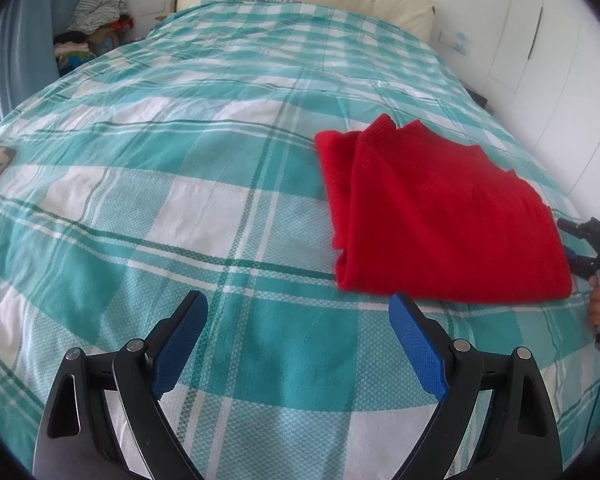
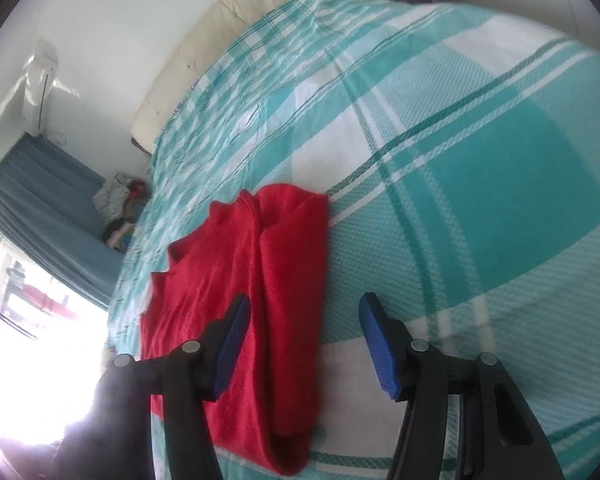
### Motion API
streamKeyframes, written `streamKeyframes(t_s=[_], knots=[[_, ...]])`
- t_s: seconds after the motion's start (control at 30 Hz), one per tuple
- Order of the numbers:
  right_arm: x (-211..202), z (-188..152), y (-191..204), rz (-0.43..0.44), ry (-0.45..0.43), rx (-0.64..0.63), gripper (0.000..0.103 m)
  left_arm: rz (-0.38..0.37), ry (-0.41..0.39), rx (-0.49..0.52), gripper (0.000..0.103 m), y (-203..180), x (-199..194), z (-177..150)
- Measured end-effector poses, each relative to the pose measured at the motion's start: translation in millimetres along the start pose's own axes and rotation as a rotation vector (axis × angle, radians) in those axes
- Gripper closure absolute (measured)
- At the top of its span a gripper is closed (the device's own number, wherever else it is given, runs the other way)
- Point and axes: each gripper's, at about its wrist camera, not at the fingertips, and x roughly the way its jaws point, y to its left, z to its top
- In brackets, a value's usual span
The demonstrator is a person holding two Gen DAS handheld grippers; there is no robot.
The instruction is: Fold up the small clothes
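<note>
Red garment [image 1: 440,216] folded on bedspread [image 1: 180,200] — underlayers hidden.

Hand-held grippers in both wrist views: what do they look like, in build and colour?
Both match: the left hand-held gripper and right hand-held gripper have black plastic linkage arms with triangular cut-outs and silver round pivot pins. Each finger carries a blue ribbed pad. In the left wrist view, the other tool's black body shows at the right edge, with a thin dark cable and bare fingers around it.

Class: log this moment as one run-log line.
left gripper: open, empty | right gripper: open, empty | sweater: folded on bed
</note>
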Motion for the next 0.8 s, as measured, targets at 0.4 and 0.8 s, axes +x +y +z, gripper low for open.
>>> streamKeyframes(t_s=[0.4,0.8], knots=[[36.9,-4.9,121.5,-0.270,0.090,-0.272,0.092,-0.040,-0.009,-0.025,0.010,5.7,-14.1,4.3],[170.9,-78.1,306.0,-0.237,0.256,-0.427,0.092,-0.014,-0.013,-0.138,0.010,46.4,-18.1,9.1]])
